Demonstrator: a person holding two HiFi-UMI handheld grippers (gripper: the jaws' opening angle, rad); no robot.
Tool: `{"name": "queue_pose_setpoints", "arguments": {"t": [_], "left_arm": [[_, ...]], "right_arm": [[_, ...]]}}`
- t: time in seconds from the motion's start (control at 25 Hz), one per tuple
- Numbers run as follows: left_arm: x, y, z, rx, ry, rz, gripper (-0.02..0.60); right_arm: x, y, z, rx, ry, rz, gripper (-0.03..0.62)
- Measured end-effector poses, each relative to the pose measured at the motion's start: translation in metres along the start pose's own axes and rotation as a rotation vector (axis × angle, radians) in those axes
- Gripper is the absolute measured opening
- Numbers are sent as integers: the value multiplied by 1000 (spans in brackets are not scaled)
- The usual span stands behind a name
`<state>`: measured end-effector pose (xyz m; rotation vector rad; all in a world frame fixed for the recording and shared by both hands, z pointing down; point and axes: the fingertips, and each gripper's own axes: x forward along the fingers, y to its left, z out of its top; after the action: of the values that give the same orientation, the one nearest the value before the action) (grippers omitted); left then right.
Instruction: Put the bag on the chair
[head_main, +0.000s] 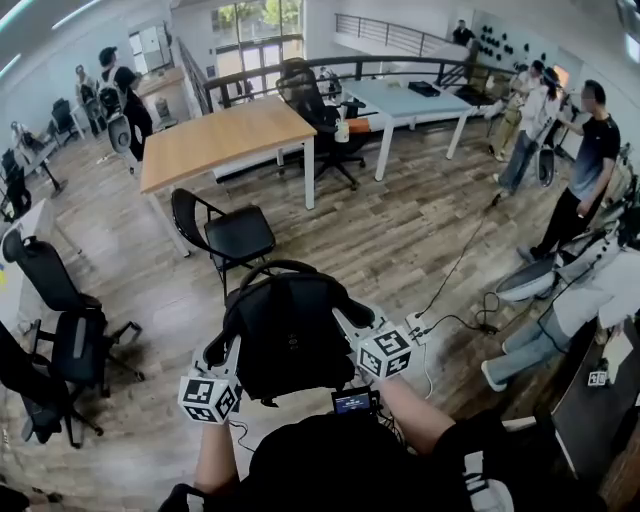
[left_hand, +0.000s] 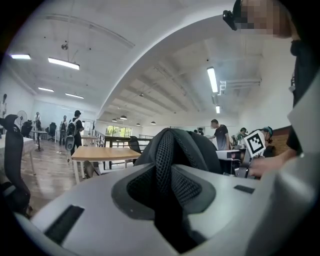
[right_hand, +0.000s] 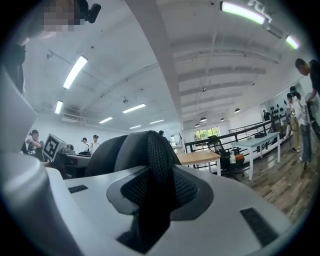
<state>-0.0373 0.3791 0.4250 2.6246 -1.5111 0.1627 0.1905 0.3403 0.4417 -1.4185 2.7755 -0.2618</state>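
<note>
I hold a black backpack (head_main: 290, 335) up in front of me, between both grippers. My left gripper (head_main: 228, 352) is shut on the bag's left side, and its own view shows a black mesh strap (left_hand: 165, 160) pinched in my left gripper (left_hand: 167, 189). My right gripper (head_main: 352, 328) is shut on the right side, and in the right gripper view my right gripper (right_hand: 154, 194) clamps a similar mesh strap (right_hand: 151, 160). A black chair (head_main: 236, 234) with a padded seat stands on the wood floor just beyond the bag, its seat bare.
A wooden table (head_main: 222, 140) stands behind the chair, and a white table (head_main: 408, 100) further back right. Black office chairs (head_main: 62, 315) stand at the left. People (head_main: 585, 170) stand at the right and back left. A cable (head_main: 455, 270) and power strip lie on the floor at right.
</note>
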Motion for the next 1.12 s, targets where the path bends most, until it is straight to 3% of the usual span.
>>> {"name": "queue_pose_setpoints", "arguments": {"t": [0.72,1.12], "left_arm": [[-11,-16,-4,-55,3,35,94],[-21,-25,-3,-47,2,46,94]], "right_arm": [[-11,-2,5,10,6,46,124],[-22,3,9,14,-7,56,126]]}}
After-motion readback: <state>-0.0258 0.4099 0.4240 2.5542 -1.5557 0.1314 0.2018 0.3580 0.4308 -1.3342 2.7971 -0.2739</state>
